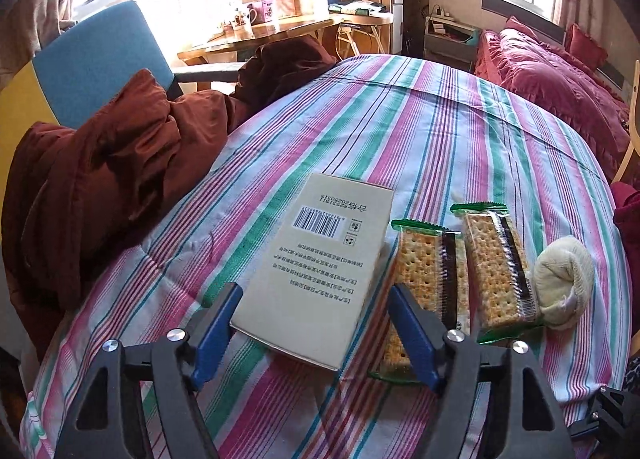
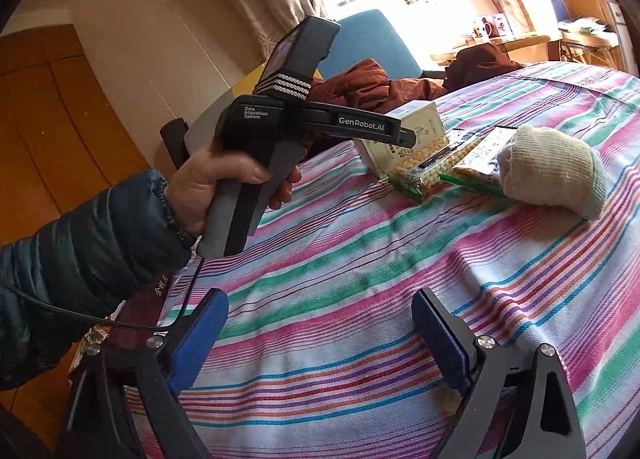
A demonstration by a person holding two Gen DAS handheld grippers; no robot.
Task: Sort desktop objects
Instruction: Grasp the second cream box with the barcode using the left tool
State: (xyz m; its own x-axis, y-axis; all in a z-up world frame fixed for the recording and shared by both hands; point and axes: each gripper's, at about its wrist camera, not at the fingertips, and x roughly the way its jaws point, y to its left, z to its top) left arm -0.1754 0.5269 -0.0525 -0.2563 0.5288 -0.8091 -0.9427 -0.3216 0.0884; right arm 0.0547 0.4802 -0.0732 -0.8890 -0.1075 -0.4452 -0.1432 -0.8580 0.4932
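Left gripper (image 1: 312, 323): jaws spread wide, holding nothing, straddling the near end of the beige carton (image 1: 320, 263). Left pad sits just off the carton's near-left corner; right pad lies over the near cracker pack (image 1: 424, 271), contact unclear. Carton lies flat, barcode side up, lower centre of the left wrist view.

Right gripper (image 2: 320, 335): jaws also released, empty, over bare striped cloth (image 2: 360, 259) at the bottom of its frame, well apart from the objects.

Judgement: left looks lined up on the carton, but whether it's about to grip or has just let go, one frame doesn't settle. If gripping:
- keep the right pad off the cracker pack, which lies just beside the carton's right edge and may drag along
- carton is wide and nearly fills the opening, so centre it before closing
- cardboard is probably light and hollow, so squeeze gently

Count, all in one row, lower right of the left wrist view:
- 1 carton
- 2 cracker packs, green-ended; far one (image 1: 500, 267) just right of the near one
- 1 rolled cream sock (image 1: 564, 283), touching the far pack

No bin or tray in view, so the sort target is unknown.

Outward: brown jacket (image 1: 108, 179) left of frame, person's hand (image 2: 232, 187) gripping the left tool's handle.
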